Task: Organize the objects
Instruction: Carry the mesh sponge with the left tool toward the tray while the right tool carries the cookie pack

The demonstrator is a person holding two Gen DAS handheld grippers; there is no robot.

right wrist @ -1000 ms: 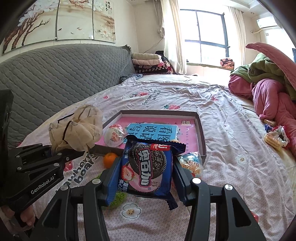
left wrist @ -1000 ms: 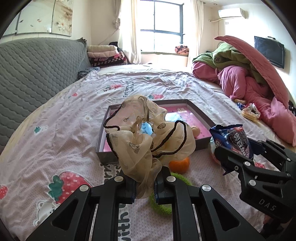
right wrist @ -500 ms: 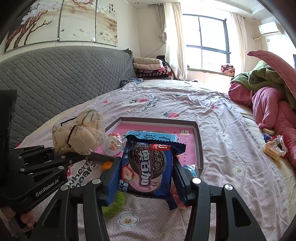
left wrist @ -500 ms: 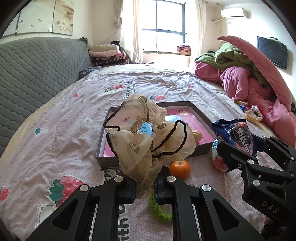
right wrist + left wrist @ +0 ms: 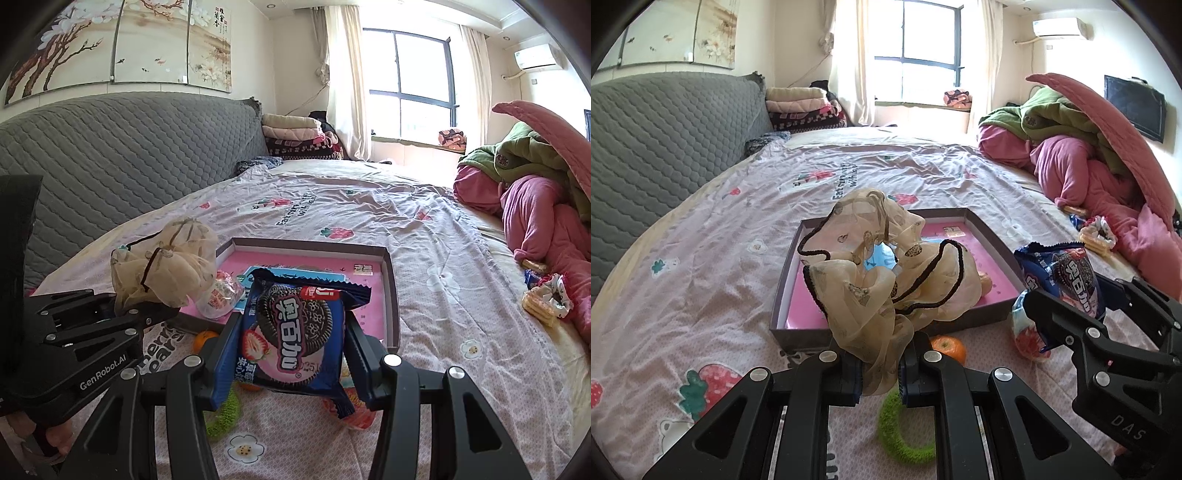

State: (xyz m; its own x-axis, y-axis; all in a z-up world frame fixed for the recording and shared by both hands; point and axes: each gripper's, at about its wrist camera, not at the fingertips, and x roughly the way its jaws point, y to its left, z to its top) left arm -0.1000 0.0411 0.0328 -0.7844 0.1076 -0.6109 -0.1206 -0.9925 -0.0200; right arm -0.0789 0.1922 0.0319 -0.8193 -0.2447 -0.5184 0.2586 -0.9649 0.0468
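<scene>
My left gripper (image 5: 878, 374) is shut on a cream scarf with black trim (image 5: 882, 280), held up in front of the pink-lined tray (image 5: 798, 334) on the bed. The scarf also shows in the right wrist view (image 5: 166, 269). My right gripper (image 5: 291, 354) is shut on a blue cookie packet (image 5: 295, 332), held above the bed just before the tray's near edge (image 5: 392, 295); the packet also shows in the left wrist view (image 5: 1067, 280). An orange (image 5: 948, 347), a green ring (image 5: 905, 432) and a red-and-white snack bag (image 5: 1027, 332) lie on the sheet before the tray.
The tray holds a blue booklet (image 5: 295, 273) and a round clear capsule (image 5: 218, 295). Pink and green bedding (image 5: 1089, 166) is piled at the right, with wafer snacks (image 5: 539, 306) beside it. A grey headboard (image 5: 110, 155) runs along the left.
Both grippers have lifted and drawn back a little from the tray, each keeping its hold. The orange and green ring show more fully below the left gripper.
</scene>
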